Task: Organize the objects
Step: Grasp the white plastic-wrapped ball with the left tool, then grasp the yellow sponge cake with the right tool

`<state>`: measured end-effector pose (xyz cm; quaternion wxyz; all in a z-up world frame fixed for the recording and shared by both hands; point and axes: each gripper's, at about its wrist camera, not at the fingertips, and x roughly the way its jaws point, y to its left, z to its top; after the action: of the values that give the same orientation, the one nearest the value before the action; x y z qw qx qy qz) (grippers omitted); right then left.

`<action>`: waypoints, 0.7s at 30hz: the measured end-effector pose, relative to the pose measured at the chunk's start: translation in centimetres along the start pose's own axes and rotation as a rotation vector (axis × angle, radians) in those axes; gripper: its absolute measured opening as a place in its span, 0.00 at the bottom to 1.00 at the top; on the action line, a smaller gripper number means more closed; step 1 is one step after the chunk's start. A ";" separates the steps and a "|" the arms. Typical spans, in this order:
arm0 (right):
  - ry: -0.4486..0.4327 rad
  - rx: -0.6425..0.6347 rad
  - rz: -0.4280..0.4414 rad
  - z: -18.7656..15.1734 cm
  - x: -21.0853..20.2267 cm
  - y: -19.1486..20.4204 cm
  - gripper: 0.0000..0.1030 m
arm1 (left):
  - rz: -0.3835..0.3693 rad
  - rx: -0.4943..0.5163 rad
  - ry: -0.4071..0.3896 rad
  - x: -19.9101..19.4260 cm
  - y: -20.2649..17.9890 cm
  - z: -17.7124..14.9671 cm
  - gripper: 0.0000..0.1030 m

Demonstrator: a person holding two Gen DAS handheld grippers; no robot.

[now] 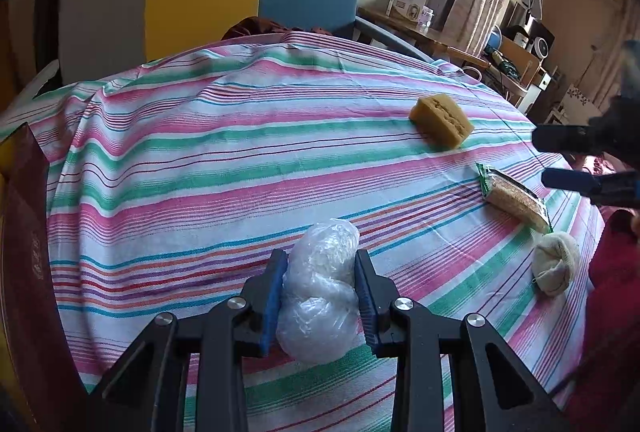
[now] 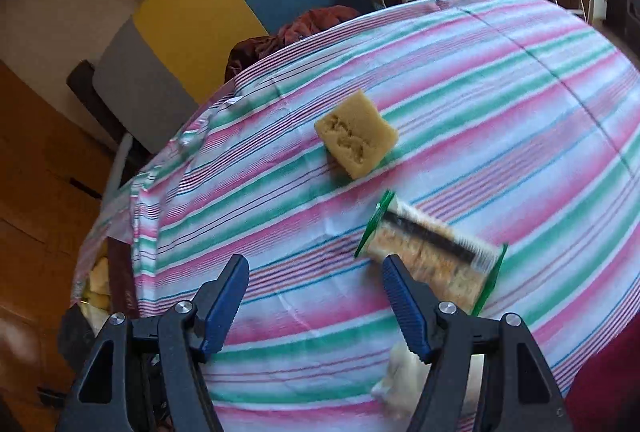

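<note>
Now the left tool [image 1: 321, 264] is clamped on the plastic-wrapped bundle [image 1: 324, 288] at the near edge of the striped worktop [image 1: 240, 151]; right tool [image 2: 314, 278] apart, empty, beside cracker pack [image 2: 432, 260]. Next: lift and carry it, probably without squeezing harder.

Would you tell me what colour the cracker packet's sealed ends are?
Green; the cracker packet shows them best in the right wrist view.

Your left gripper [image 1: 321, 286] points down at a slant, its blue pads [image 1: 272, 296] pressed in on both sides of a clear plastic bag [image 1: 320, 296]. Your right gripper [image 2: 314, 296] also tilts downward, its jaws standing apart with nothing between them, hanging above the cloth.
</note>
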<state>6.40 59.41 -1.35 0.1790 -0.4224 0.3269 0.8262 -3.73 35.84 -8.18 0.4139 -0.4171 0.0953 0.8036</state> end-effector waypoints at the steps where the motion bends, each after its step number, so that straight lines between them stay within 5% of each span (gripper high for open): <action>1: -0.002 -0.041 -0.043 1.1 0.7 0.3 0.68 | -0.005 -0.006 0.002 0.1 0.1 0.0 0.33; 8: 0.046 -0.256 -0.283 6.8 7.5 1.1 0.68 | -0.032 -0.028 -0.002 0.2 0.5 -0.2 0.33; 13: 0.089 -0.296 -0.344 8.3 11.3 1.6 0.68 | -0.039 -0.029 -0.010 0.3 0.6 -0.4 0.34; 15: 0.097 -0.297 -0.361 8.3 11.9 1.7 0.58 | -0.036 -0.025 -0.012 0.3 0.6 -0.4 0.34; 21: 0.088 -0.277 -0.314 6.0 9.1 2.3 0.53 | -0.036 -0.026 -0.018 0.3 0.6 -0.5 0.34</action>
<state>-3.70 62.10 -5.31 0.2313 -0.5242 0.1480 0.8061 -3.97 35.34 -8.84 0.4237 -0.4169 0.0737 0.8008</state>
